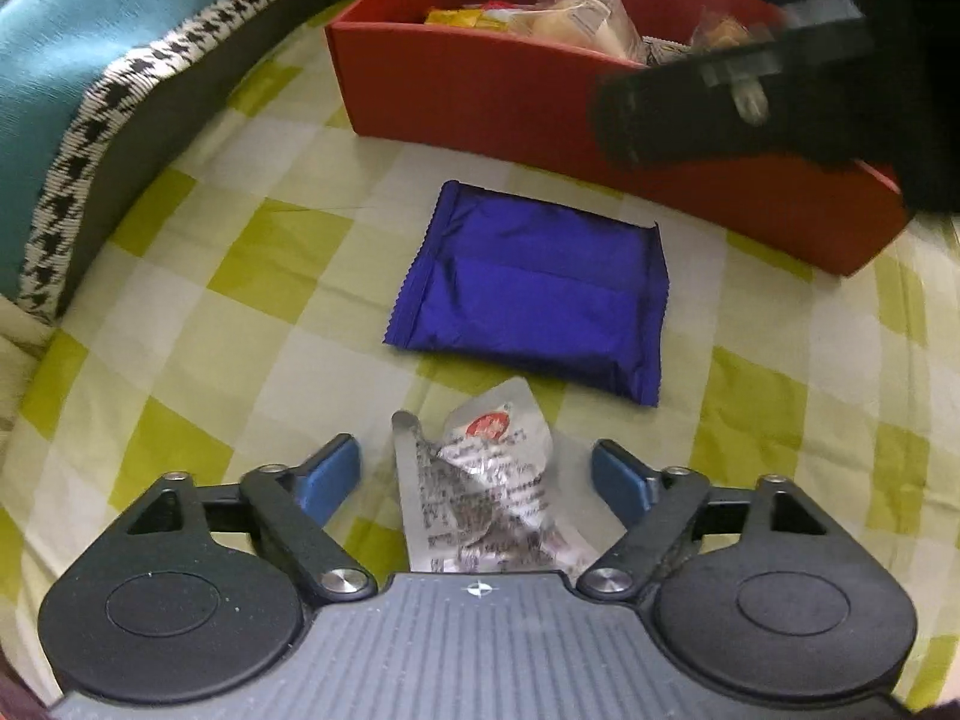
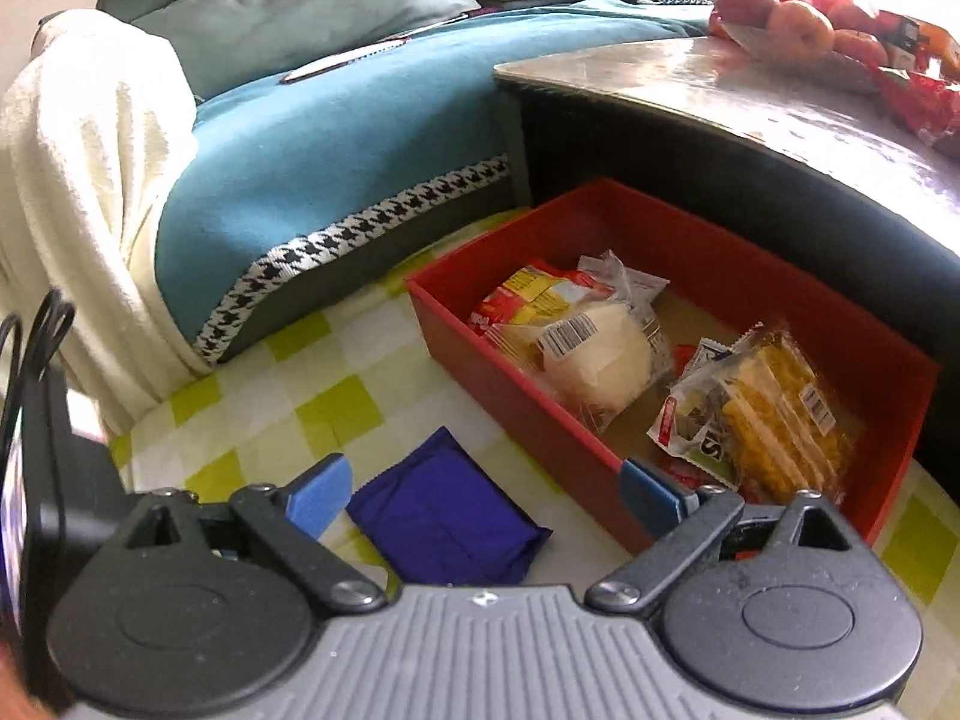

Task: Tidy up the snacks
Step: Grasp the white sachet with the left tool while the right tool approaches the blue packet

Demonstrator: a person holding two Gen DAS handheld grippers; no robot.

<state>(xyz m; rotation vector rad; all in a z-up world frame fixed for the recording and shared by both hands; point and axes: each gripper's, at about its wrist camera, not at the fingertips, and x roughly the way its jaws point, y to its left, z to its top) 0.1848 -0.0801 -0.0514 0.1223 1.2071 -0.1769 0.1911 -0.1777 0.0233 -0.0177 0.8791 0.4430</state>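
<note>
A crumpled silver snack packet (image 1: pixel 486 492) lies on the yellow-checked cloth (image 1: pixel 240 276) between the blue fingers of my left gripper (image 1: pixel 474 456). That gripper is open, and its pads stand clear of the packet on both sides. Just beyond lies a flat blue packet (image 1: pixel 534 294), and behind it stands a red box (image 1: pixel 480 90). In the right wrist view my right gripper (image 2: pixel 483 480) hangs open and empty above the blue packet (image 2: pixel 444 516) and the near wall of the red box (image 2: pixel 516 402). The box holds a wrapped white bun (image 2: pixel 594 360), yellow crackers (image 2: pixel 780 420) and other packets.
A sofa with a teal cover (image 2: pixel 300 168) and houndstooth trim borders the cloth on the left. A dark table (image 2: pixel 750 96) with bagged fruit overhangs the box behind. A dark blurred object (image 1: pixel 750 96) hangs over the box's right end.
</note>
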